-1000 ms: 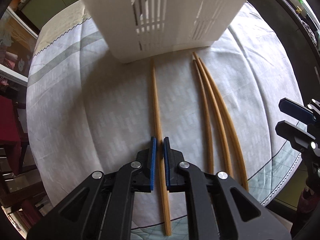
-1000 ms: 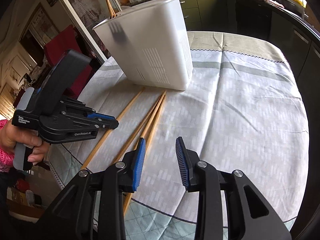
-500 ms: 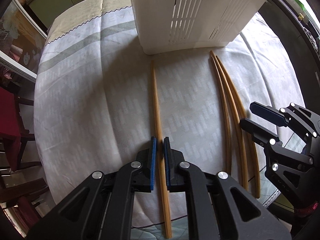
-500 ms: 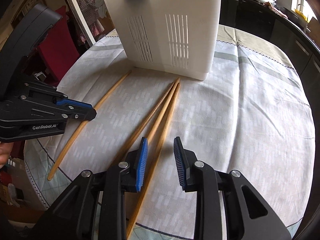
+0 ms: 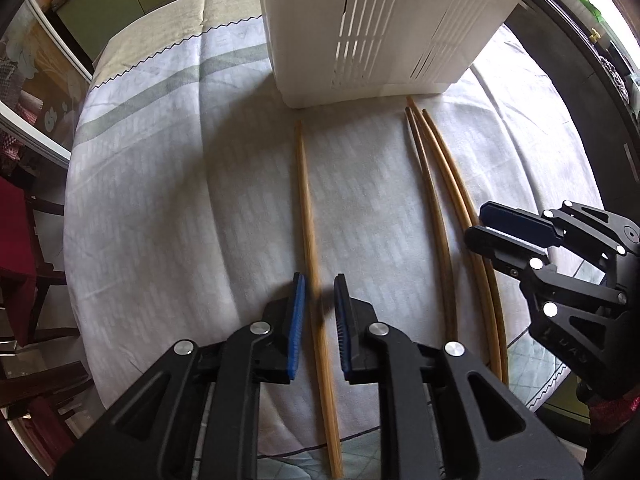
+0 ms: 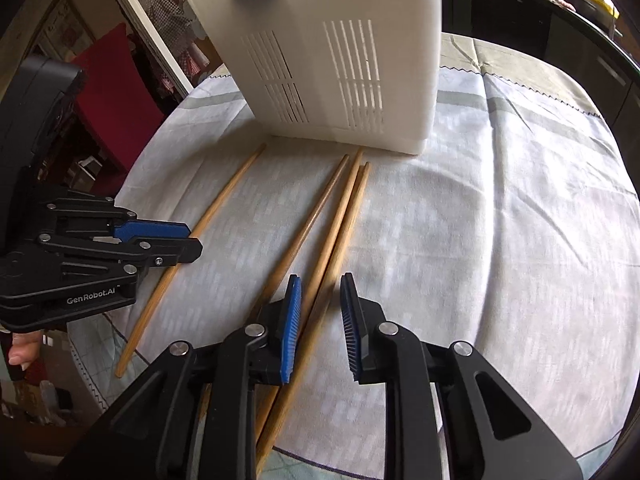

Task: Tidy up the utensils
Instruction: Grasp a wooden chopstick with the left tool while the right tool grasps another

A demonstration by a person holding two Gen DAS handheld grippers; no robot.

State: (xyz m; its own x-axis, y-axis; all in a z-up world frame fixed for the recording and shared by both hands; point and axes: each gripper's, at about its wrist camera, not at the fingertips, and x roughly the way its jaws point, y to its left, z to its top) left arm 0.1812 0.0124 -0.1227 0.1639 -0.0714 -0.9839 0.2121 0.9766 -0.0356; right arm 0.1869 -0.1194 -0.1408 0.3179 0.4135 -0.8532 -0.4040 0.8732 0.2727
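A single wooden chopstick (image 5: 306, 200) lies on the cloth, running toward the white slotted utensil holder (image 5: 380, 28). My left gripper (image 5: 319, 277) points down over its near part. The jaws are opening, and the stick lies in the gap with the pads off it. To the right lie three more chopsticks (image 6: 320, 216) side by side. My right gripper (image 6: 321, 278) straddles two of them with closing jaws, and its pads stand clear of the wood. The right gripper (image 5: 492, 228) also shows in the left wrist view, and the left gripper (image 6: 188, 240) and the lone chopstick (image 6: 224, 192) in the right wrist view.
The utensil holder (image 6: 340, 60) stands upright at the far ends of the chopsticks. The round table's cloth (image 5: 160, 200) drops off at the near edge just behind both grippers. A red chair (image 5: 16, 240) stands left of the table. A person's fingers (image 6: 20, 352) hold the left gripper.
The left jaws, earlier closed tight around the single chopstick, have parted. The right gripper has come down over the three chopsticks and its jaws have narrowed.
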